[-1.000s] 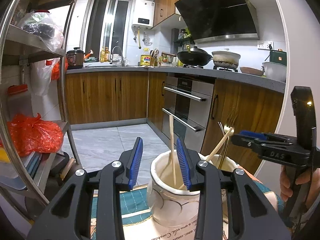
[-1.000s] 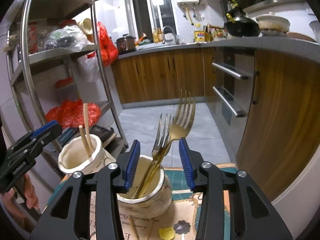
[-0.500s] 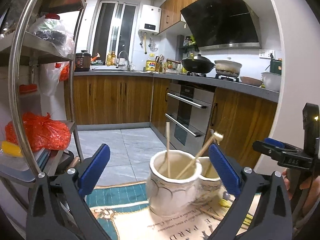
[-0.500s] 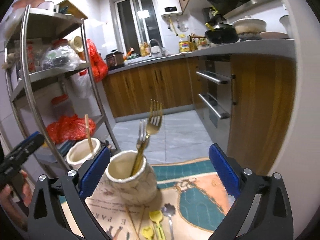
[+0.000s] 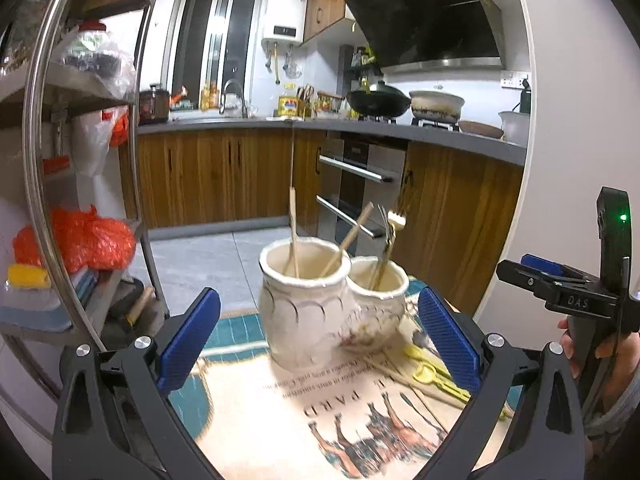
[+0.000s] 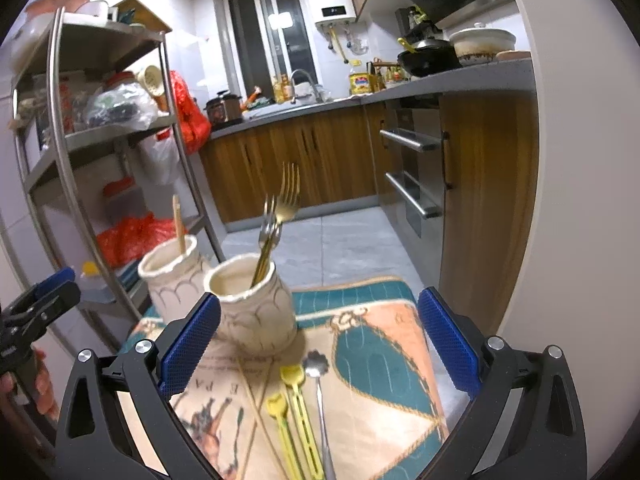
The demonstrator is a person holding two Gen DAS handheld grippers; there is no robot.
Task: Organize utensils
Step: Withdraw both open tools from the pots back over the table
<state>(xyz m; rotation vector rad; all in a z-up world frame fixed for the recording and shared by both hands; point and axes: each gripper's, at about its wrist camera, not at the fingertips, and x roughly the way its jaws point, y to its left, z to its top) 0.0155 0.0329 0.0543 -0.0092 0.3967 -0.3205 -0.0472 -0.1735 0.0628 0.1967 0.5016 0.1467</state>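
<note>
kitchen mat (image 5: 248, 392): left gripper (image 5: 318, 344) and right gripper (image 6: 318, 344) both gape wide, holding nothing; jars (image 5: 304, 300) sit untouched.

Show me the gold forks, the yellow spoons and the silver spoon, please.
gold forks (image 6: 289, 191), right wrist view, on the tines.
yellow spoons (image 6: 293, 374), right wrist view, on one bowl.
silver spoon (image 6: 315, 361), right wrist view, on its bowl.

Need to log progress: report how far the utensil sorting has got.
Done: chopsticks stand in one jar, forks in the other jar. In hand: nothing; left tongs and right tongs are open. Left: yellow spoons, a silver spoon and loose chopsticks on the mat.
</note>
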